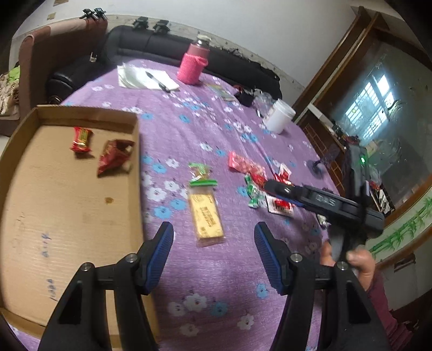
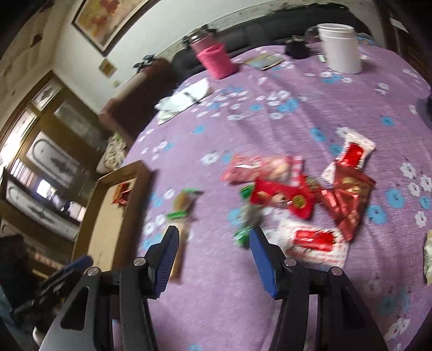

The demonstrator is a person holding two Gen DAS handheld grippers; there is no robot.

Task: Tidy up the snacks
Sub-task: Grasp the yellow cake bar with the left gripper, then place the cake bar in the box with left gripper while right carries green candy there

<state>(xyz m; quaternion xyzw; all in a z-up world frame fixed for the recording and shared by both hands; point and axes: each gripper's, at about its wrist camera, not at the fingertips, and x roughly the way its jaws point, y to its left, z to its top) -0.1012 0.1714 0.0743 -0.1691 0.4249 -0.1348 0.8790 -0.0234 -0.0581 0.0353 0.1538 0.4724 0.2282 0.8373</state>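
A: Purple tablecloth (image 1: 216,270) everywhere, snacks (image 2: 283,197) piled mid-table, two reds already in the box (image 1: 67,205).

B: Grippers?

A: Left gripper (image 1: 213,248) spread over the yellow bar (image 1: 206,218), empty. Right gripper (image 2: 213,256) spread too, holding nothing.

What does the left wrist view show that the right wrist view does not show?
Only the left wrist view shows the whole inside of the cardboard tray, with two red snack packets lying in it, and the person's hand holding the right gripper.

Only the right wrist view shows a framed picture on the wall and a pale wrapper at the right edge.

Both show the purple flowered tablecloth, the pink bottle, the white jar, the yellow snack bar and the red snack pile, with both grippers open and empty.
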